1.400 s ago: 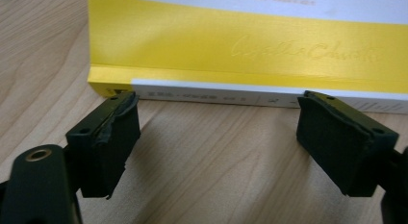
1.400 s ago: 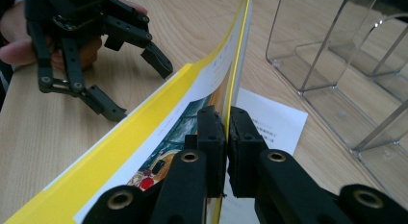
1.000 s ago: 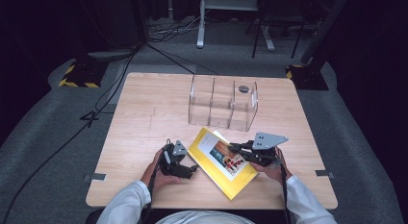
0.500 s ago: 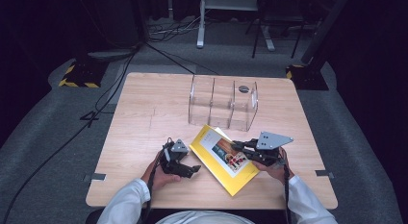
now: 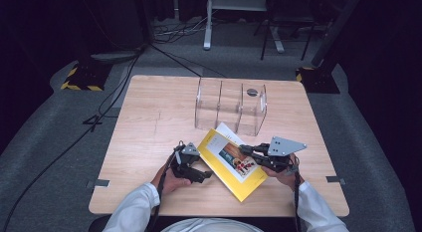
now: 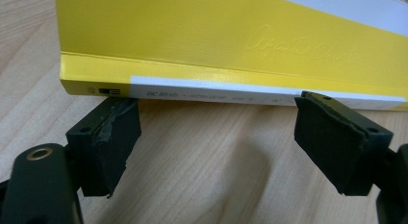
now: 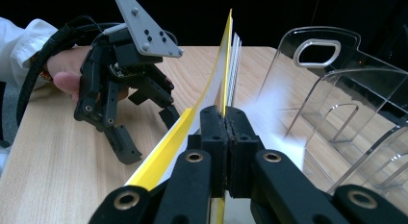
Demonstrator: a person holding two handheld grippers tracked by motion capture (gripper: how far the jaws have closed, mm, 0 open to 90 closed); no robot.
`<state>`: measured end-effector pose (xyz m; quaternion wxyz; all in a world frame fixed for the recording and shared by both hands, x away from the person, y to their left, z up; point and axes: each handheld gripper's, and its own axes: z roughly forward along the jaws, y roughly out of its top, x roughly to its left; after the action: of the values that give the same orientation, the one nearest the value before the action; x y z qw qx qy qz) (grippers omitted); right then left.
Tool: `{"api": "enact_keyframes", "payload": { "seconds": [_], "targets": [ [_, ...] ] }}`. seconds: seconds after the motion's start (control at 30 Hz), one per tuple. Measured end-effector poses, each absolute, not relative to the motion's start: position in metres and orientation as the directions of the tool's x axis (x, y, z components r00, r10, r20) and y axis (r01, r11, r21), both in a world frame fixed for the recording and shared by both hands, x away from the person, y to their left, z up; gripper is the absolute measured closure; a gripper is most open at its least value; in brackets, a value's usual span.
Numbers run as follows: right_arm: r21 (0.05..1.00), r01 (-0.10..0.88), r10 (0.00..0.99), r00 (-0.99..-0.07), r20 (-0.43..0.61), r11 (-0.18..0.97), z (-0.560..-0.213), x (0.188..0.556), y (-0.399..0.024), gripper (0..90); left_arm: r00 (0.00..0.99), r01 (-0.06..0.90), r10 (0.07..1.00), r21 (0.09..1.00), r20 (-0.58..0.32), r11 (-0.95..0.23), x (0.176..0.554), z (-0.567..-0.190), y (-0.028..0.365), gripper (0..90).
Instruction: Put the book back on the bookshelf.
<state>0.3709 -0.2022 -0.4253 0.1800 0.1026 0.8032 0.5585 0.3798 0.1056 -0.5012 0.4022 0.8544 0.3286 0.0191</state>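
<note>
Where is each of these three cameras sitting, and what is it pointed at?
High view: above the person's side, looking down on the table; both forearms show.
Left gripper view: on the left gripper, facing the yellow book; open jaws.
Right gripper view: on the right gripper, clamping the cover.
All share the book.

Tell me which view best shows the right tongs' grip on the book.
Right gripper view: the right tongs are shut on the book cover's edge. High view shows them small; left gripper view shows the spine.
</note>
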Motion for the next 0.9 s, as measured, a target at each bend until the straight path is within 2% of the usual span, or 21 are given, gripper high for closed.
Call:
{"api": "enact_keyframes", "payload": {
  "seconds": [0.43,0.77,0.83,0.9],
  "targets": [
    [0.938,-0.078,0.366,-0.907,-0.207,0.338,-0.419,0.366,-0.204,89.5,0.78,0.564,0.555,0.707,-0.287,-0.427,0.385,-0.502,0.103,15.9],
    [0.937,-0.118,0.346,-0.908,-0.236,0.329,-0.416,0.362,-0.204,89.6,0.754,0.614,0.525,0.708,-0.394,-0.35,0.396,-0.5,0.105,15.1],
    [0.933,-0.129,0.333,-0.911,-0.245,0.335,-0.416,0.361,-0.202,89.7,0.739,0.631,0.526,0.705,-0.42,-0.323,0.4,-0.501,0.108,12.4],
    [0.934,-0.133,0.326,-0.913,-0.246,0.331,-0.414,0.36,-0.202,89.7,0.726,0.648,0.518,0.703,-0.453,-0.293,0.405,-0.501,0.112,14.7]
  ]
}}
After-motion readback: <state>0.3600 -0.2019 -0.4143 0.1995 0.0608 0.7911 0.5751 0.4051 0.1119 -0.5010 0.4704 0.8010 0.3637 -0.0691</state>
